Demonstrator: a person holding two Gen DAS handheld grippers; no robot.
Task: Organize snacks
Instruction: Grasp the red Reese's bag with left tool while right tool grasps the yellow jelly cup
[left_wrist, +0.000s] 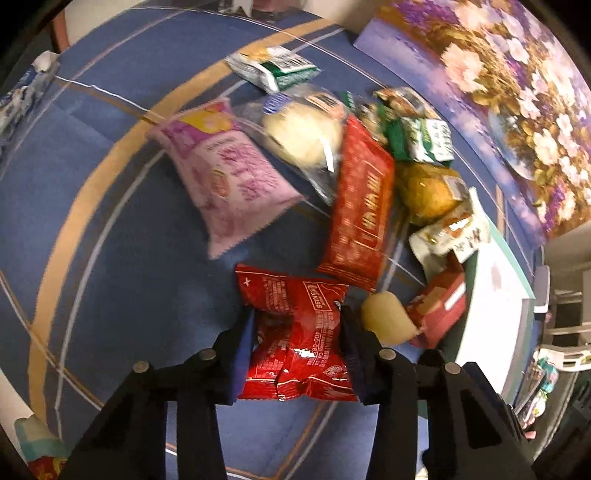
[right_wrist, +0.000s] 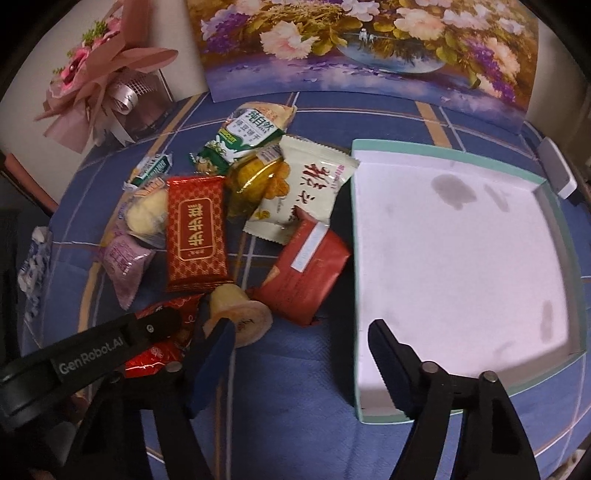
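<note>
My left gripper (left_wrist: 297, 332) points down at the blue tablecloth, and its jaws pinch a crinkled red snack packet (left_wrist: 295, 332) at the middle. In the right wrist view, that gripper's labelled black body (right_wrist: 110, 343) lies over the same red packet (right_wrist: 155, 354). My right gripper (right_wrist: 297, 328) stands open over bare cloth with nothing between its fingers. Its left finger (right_wrist: 218, 339) is just in front of a pale jelly cup (right_wrist: 240, 310) lying on its side. The snack pile holds a long red packet (right_wrist: 195, 232), a red-brown packet (right_wrist: 306, 269) and a pink packet (left_wrist: 229, 177).
A shallow white box with a teal rim (right_wrist: 554, 206) sits right of the pile, and its near-left corner is by my right finger. A flower painting (right_wrist: 369, 48) leans at the back. A pink bouquet (right_wrist: 96, 74) stands back left. White (right_wrist: 303, 192) and green (right_wrist: 240, 136) packets lie behind.
</note>
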